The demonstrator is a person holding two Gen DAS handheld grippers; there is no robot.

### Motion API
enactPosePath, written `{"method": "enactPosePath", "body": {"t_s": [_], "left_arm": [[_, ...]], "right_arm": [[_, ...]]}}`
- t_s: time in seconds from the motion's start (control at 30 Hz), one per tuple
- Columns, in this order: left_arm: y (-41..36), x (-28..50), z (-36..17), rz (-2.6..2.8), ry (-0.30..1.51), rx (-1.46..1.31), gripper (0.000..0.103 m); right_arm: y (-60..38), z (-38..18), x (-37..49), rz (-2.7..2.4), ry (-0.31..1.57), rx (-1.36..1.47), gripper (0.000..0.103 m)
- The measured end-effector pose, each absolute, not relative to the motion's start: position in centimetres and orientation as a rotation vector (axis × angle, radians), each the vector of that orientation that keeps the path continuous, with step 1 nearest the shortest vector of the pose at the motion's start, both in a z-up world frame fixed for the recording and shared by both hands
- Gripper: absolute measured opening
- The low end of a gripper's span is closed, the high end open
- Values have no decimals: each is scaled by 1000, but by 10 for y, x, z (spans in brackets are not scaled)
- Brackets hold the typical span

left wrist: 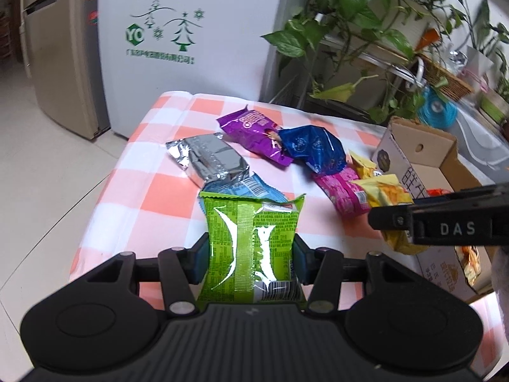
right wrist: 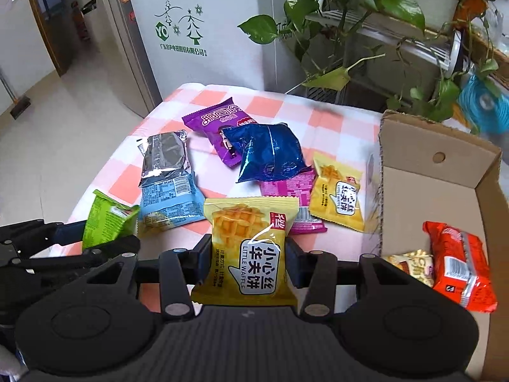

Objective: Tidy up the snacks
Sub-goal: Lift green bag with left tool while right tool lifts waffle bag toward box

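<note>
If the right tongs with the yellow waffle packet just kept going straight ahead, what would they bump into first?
Probably the magenta foil packet lying on the checked tablecloth just beyond the held yellow waffle packet; depth is hard to judge here.

Ahead of me stands a white appliance [right wrist: 203, 31] printed with green trees and a "YO" logo, with a beige refrigerator [left wrist: 60, 47] just to its left. A leafy green vine plant [right wrist: 350, 9] trails over a metal rack [right wrist: 381, 35] at the right. A blue round object [left wrist: 435, 111] hangs below the leaves. Pale floor tiles [left wrist: 47, 175] spread to my left.
</note>
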State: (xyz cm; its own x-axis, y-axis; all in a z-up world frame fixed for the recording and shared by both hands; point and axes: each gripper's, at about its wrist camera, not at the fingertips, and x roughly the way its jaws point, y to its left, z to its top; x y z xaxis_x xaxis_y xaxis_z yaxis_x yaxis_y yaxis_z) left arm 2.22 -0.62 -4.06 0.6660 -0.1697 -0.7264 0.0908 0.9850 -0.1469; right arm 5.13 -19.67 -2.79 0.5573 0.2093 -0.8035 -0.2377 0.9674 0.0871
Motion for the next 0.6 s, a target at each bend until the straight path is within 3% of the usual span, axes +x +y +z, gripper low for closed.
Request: {"method": "enactPosePath", "body": {"t_s": [0.6], "left_arm": [[-12,9,-33,-77,849,-161,50]], "right_arm": [[-211,-30,45,292,918,-47,53]]}}
